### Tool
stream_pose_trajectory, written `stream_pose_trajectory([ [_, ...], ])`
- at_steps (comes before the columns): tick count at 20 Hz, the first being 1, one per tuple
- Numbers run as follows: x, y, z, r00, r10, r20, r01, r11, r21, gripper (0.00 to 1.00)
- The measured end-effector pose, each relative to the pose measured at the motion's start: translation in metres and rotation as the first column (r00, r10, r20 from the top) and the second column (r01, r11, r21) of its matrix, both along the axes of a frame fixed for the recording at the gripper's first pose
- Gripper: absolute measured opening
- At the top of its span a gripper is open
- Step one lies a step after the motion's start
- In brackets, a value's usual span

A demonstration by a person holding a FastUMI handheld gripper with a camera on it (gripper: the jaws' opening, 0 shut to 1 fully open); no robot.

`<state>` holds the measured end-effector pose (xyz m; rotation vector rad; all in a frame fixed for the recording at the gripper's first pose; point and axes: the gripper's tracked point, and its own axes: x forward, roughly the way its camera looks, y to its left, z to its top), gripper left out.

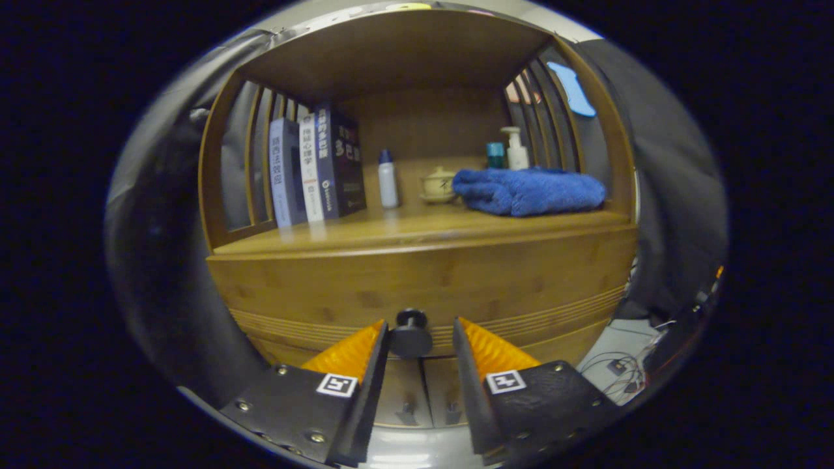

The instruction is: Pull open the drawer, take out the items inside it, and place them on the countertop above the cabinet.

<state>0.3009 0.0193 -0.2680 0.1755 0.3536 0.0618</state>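
Gripper view: the gripper (420, 332) is seen low in front of a wooden cabinet (326, 286), fingers spread moderately apart w/ the dark round drawer knob (410, 333) sitting between the tips. The left finger looks right beside or touching the knob; a clear gap is left on the right finger's side, so the knob isn't clamped. The drawer front (508, 293) is seen flush w/ the cabinet, i.e. closed; its contents are hidden. Below the drawer, two small doors w/ handles (427, 410) are glimpsed between the fingers.

The countertop (404, 231) sits directly above the drawer, inside an open shelf w/ slatted sides. On it, from the left: three upright books (316, 166) against the left slats, a small white bottle w/ blue cap (388, 179), a small lidded ceramic pot (438, 185), and a folded blue towel (528, 191) toward the right. Behind the towel a teal container (495, 155) and a white pump bottle (517, 150) are seen. Cables (619, 371) lie on the floor to the cabinet's right.
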Motion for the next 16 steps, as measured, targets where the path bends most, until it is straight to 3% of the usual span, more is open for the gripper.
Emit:
stream_pose_trajectory([
  [4, 0.013, 0.006, -0.012, 1.0, 0.018, -0.018, -0.018, 1.0, 0.004, 0.6],
  [9, 0.011, 0.005, -0.015, 0.999, 0.007, -0.046, -0.01, 0.998, -0.069, 0.37],
  [10, 0.01, 0.005, -0.015, 0.999, 0.007, -0.052, -0.011, 0.997, -0.079, 0.37],
  [11, 0.008, 0.005, -0.015, 0.998, 0.009, -0.064, -0.014, 0.996, -0.086, 0.29],
  [16, -0.01, 0.002, -0.012, 0.997, -0.012, -0.081, 0.005, 0.996, -0.084, 0.29],
])
